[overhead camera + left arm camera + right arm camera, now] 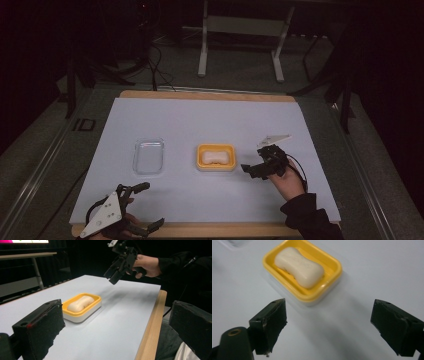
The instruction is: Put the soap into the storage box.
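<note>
- Table (310, 210): wood edge at near and far sides, w/ a white sheet (210, 120) over nearly all of the top.
- Your right gripper (256, 169): held above the sheet just right of the dish, jaws pointing left toward it. Jaws spread wide, nothing between them. In the right gripper view the dish sits ahead of the jaws, centred in the gap but well clear of the pads. In the left gripper view it hangs in the air beyond the dish, your hand (146, 263) around its grip, dark sleeve (180, 265) behind.
- Your left gripper (142, 205): at the near left edge of the table, grey plate (105, 215) on top, jaws aimed to the right. Jaws spread wide, holding nothing. In the left gripper view the right jaw is out past the wood edge, the left one over the sheet.
- Lid (148, 156): clear plastic, rectangular w/ rounded corners, flat on the sheet left of the dish, apart from it. Can't tell which side is up.
- Dish (216, 163): yellow tray on a white base, near mid-sheet, btwn the lid and your right gripper.
- Soap (215, 157): pale cream bar, pinched at the waist, lying flat inside the dish, lengthwise along it.
</note>
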Available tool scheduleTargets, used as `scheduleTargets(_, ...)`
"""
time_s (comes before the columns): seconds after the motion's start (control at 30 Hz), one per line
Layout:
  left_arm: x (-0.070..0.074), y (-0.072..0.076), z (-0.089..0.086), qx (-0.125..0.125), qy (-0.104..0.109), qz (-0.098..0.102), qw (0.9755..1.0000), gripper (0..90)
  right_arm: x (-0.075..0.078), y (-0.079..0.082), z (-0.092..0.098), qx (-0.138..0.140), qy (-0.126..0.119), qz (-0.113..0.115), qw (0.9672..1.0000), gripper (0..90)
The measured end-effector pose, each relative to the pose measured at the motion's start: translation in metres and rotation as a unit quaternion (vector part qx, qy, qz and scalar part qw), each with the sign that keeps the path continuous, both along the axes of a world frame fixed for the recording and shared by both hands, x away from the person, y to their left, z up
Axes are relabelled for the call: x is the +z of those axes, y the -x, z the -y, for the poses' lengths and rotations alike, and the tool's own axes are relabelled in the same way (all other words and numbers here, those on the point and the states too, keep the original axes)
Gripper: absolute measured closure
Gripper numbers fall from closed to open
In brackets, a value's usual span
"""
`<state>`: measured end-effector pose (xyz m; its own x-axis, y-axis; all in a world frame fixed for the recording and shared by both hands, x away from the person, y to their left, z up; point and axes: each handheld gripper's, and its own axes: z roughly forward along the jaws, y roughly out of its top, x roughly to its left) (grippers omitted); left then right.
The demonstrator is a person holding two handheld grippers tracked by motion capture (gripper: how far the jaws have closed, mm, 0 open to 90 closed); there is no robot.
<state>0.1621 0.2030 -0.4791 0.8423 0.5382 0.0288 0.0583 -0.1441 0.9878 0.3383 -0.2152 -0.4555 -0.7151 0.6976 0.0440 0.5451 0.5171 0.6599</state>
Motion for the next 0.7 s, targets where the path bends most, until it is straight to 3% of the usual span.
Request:
scheduleTargets(0.3,0.0,0.0,0.0,0.0,-0.002,0.0,1.0,0.1,-0.009,0.02,0.013,-0.029,0.001,0.014,0.9995,13.0)
scheduleTargets(0.5,0.0,0.0,0.0,0.002,-0.001,0.0,1.0,0.1,-0.013,0.035,0.017,-0.044,-0.006,0.04,0.9982,13.0)
scheduleTargets(0.7,0.0,0.0,0.001,0.002,-0.004,-0.001,1.0,0.1,-0.017,0.044,0.02,-0.047,-0.006,0.038,0.9981,13.0)
